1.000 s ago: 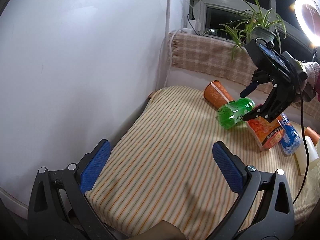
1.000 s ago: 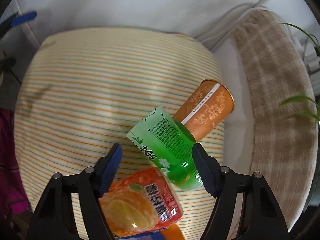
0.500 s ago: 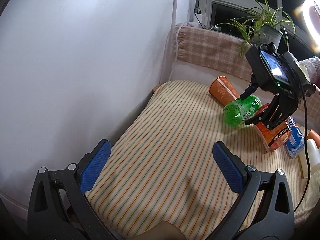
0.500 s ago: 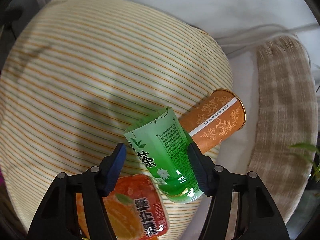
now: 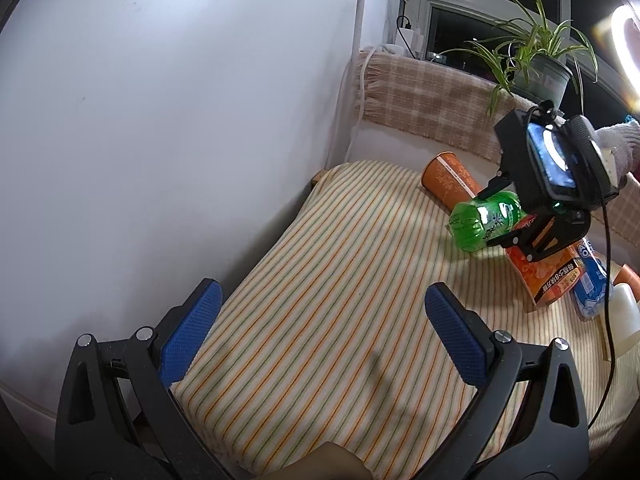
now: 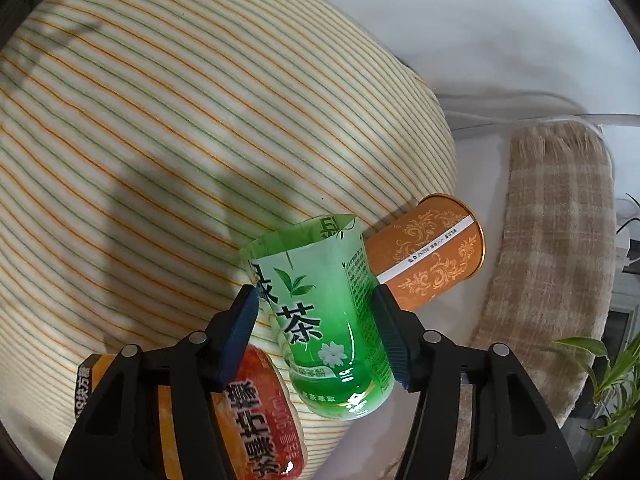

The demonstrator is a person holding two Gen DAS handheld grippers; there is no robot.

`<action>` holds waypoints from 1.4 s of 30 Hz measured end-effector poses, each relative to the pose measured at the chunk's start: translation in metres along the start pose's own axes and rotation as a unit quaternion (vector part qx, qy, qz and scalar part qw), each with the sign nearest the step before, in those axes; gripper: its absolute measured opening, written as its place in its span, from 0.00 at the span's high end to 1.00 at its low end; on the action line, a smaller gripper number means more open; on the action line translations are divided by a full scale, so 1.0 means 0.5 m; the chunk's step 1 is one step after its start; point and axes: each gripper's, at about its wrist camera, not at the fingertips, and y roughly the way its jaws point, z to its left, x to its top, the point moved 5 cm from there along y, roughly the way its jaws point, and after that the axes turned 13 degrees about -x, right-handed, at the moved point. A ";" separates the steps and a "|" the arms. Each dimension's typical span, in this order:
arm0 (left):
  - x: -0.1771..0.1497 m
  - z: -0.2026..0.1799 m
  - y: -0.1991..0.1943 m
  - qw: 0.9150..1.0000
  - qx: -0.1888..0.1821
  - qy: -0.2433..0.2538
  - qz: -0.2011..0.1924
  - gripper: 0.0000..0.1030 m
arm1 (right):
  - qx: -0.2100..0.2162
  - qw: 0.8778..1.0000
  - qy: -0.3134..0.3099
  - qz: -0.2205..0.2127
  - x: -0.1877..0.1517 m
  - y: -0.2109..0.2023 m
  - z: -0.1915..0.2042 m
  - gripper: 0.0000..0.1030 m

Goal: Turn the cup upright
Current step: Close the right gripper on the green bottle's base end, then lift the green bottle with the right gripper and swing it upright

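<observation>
Left gripper point(image 5: 320, 320) sits wide apart over the striped cloth point(image 5: 320, 280), blue pads point(image 5: 188, 332) touching nothing, well away from the cups. Going right: one orange cup point(image 5: 448, 180) lies on its side near the table's far edge, just behind the green cup point(image 5: 480, 220). The green cup, a cut-off green tea bottle, is also tipped over; its closed base faces the left camera and its open cut rim point(image 6: 300, 236) points away from the right camera. Inside looks empty, though the tinted plastic makes that hard to confirm. Right gripper point(image 6: 316, 332) is clenched on the green cup, one pad point(image 6: 244, 320) on each side of its body; whether the cup has left the cloth cannot be told. Right of it: one orange snack tub point(image 5: 548, 276), one blue packet point(image 5: 592, 284), one white bottle point(image 5: 626, 320), the last partly cut off. One potted plant point(image 5: 536, 60) on the sill.
</observation>
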 end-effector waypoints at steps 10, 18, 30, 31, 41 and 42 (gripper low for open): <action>-0.001 -0.005 -0.016 1.000 -0.003 0.006 -0.010 0.00 | 0.020 0.995 0.086 -0.039 -0.010 -0.078 -0.036 0.49; 0.005 0.002 -0.039 1.000 0.009 0.003 -0.019 0.00 | 0.041 0.984 0.149 -0.089 0.026 -0.153 -0.036 0.49; 0.008 0.006 -0.079 0.999 0.009 0.007 -0.035 0.00 | 0.084 0.947 0.260 -0.169 0.057 -0.235 -0.070 0.50; 0.008 0.003 -0.085 0.999 0.007 0.008 -0.037 0.00 | 0.087 0.943 0.271 -0.174 0.055 -0.247 -0.069 0.50; 0.003 -0.040 -0.142 0.998 -0.015 0.029 -0.054 0.00 | 0.117 0.890 0.392 -0.202 -0.010 -0.381 -0.012 0.50; 0.003 -0.045 -0.148 0.998 -0.017 0.032 -0.055 0.00 | 0.118 0.886 0.403 -0.198 -0.018 -0.391 -0.001 0.50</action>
